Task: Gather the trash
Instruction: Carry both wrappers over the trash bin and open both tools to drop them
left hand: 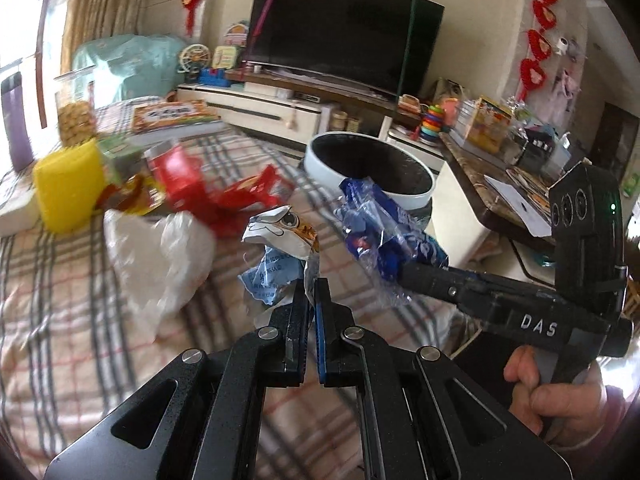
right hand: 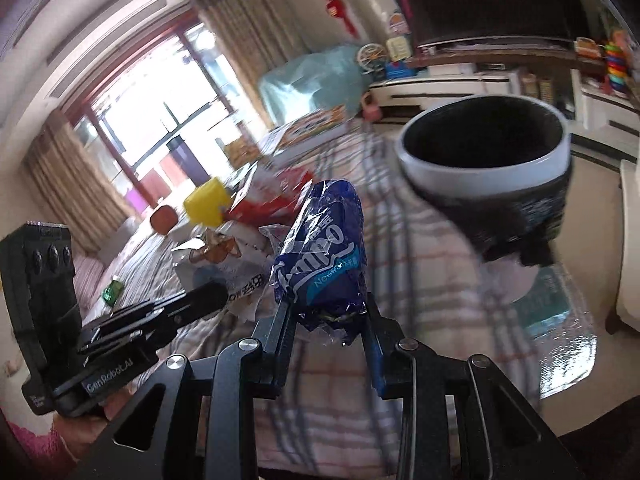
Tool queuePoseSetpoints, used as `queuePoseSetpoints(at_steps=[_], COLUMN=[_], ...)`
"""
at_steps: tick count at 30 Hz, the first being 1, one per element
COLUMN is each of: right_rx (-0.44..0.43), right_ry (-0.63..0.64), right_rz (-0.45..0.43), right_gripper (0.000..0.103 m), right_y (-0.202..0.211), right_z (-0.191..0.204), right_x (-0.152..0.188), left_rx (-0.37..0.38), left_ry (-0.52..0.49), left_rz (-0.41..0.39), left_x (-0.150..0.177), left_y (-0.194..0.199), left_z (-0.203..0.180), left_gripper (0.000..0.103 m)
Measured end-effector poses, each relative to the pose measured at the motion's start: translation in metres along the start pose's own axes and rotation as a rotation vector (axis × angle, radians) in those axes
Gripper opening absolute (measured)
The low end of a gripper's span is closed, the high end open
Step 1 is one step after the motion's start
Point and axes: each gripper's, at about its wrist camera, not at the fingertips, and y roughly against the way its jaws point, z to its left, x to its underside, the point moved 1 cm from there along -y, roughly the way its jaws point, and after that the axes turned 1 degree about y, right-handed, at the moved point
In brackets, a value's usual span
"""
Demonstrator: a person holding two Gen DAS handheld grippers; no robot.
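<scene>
My left gripper (left hand: 311, 286) is shut on a crumpled white and blue snack wrapper (left hand: 280, 248) with a cartoon face, held above the plaid cloth. My right gripper (right hand: 326, 308) is shut on a blue Tempo tissue packet (right hand: 320, 252); the packet also shows in the left wrist view (left hand: 380, 232), held by the right gripper (left hand: 404, 272) near the bin. A white-rimmed trash bin (right hand: 486, 160) with a black liner stands ahead of the right gripper, also seen in the left wrist view (left hand: 368, 168). More trash lies on the cloth: a white plastic bag (left hand: 160, 256) and red wrappers (left hand: 224, 196).
A yellow box (left hand: 68, 184), a jar of snacks (left hand: 74, 112), a purple bottle (left hand: 16, 120) and a book (left hand: 172, 114) sit at the far left of the plaid-covered table (left hand: 80, 340). A TV (left hand: 340, 32) on a stand is behind. A cluttered side table (left hand: 512, 168) is at right.
</scene>
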Motion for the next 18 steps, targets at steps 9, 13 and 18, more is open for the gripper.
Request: queuePoseSetpoints(at_steps=[9, 13, 18], right_rx=[0.075, 0.100, 0.134], right_ry=[-0.035, -0.049, -0.063], right_rz=[-0.050, -0.062, -0.073], right_gripper=[0.032, 0.032, 0.032], right_y=[0.012, 0.012, 0.015], right_z=[-0.035, -0.046, -0.063], right_x=[-0.030, -0.041, -0.055], left_rx=[0.029, 0.044, 0.056], left_ry=[-0.017, -0.023, -0.043], left_rz=[0.021, 0.026, 0.030], left_x=[-0.028, -0.039, -0.055], left_y=[-0.032, -0.046, -0.063], left_z=[-0.014, -0.022, -0.036], left_gripper=[0.003, 0.003, 0.003])
